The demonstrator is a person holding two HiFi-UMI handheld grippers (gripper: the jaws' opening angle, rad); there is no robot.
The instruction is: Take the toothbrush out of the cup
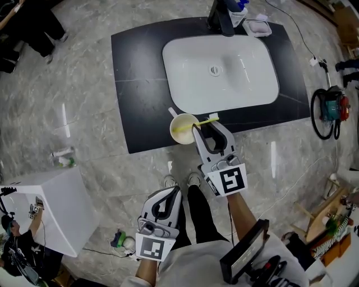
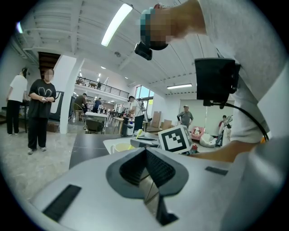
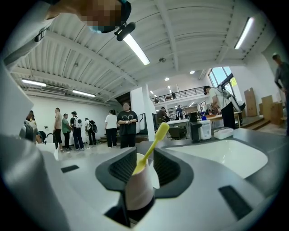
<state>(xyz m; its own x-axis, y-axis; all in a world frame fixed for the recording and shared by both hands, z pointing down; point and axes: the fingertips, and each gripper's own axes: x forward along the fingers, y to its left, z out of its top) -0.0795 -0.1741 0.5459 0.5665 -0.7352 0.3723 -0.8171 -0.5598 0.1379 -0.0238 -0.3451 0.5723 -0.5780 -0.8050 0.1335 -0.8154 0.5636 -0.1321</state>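
Note:
A pale yellow cup (image 1: pixel 182 130) stands at the front edge of the black counter (image 1: pixel 140 84), with a yellow toothbrush (image 1: pixel 203 121) leaning out of it to the right. My right gripper (image 1: pixel 211 130) is open just right of the cup, and the brush handle crosses over its jaws. In the right gripper view the cup (image 3: pixel 137 189) shows low in the gap of the right gripper (image 3: pixel 145 164), with the toothbrush (image 3: pixel 153 146) slanting up to the right. My left gripper (image 1: pixel 175 191) hangs low near my body, shut and empty; the left gripper view shows that left gripper (image 2: pixel 145 155) with its jaws together.
A white sink (image 1: pixel 221 67) fills the counter's middle, with a black faucet (image 1: pixel 221 17) and a small white tray (image 1: pixel 257 27) behind it. A white box (image 1: pixel 53 207) stands on the floor at left. A red and black tool (image 1: pixel 331 109) lies at right.

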